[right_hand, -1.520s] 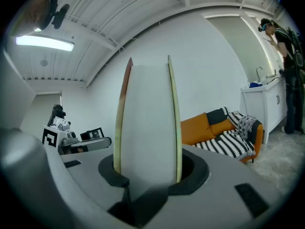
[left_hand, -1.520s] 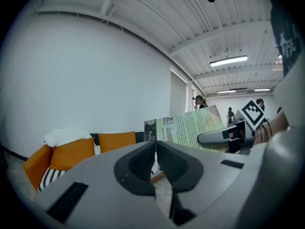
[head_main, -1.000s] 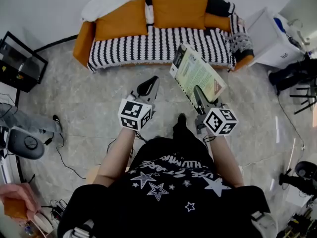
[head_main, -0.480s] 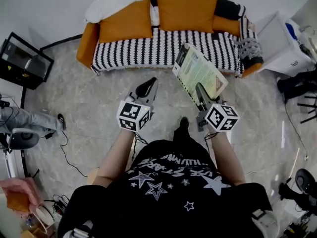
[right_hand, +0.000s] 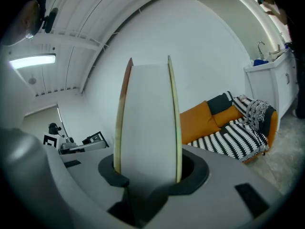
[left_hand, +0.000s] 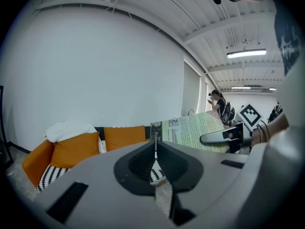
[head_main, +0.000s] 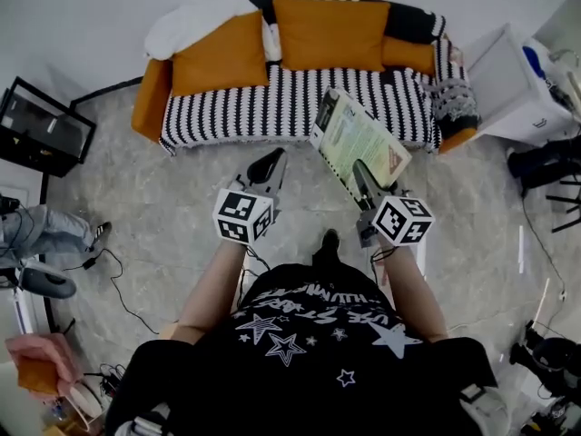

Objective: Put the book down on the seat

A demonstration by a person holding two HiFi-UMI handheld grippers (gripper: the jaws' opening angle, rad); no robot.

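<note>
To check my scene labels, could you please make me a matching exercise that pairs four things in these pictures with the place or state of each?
Things:
1. book
2. left gripper
3. orange cushions
4. white cloth

Places or states:
A. jaws together, nothing between them
B. leaning against the back of the sofa
C. clamped in the right gripper
D. heaped on the sofa's left end, as the head view shows it

Pairs: 1-C, 2-A, 3-B, 4-D.
</note>
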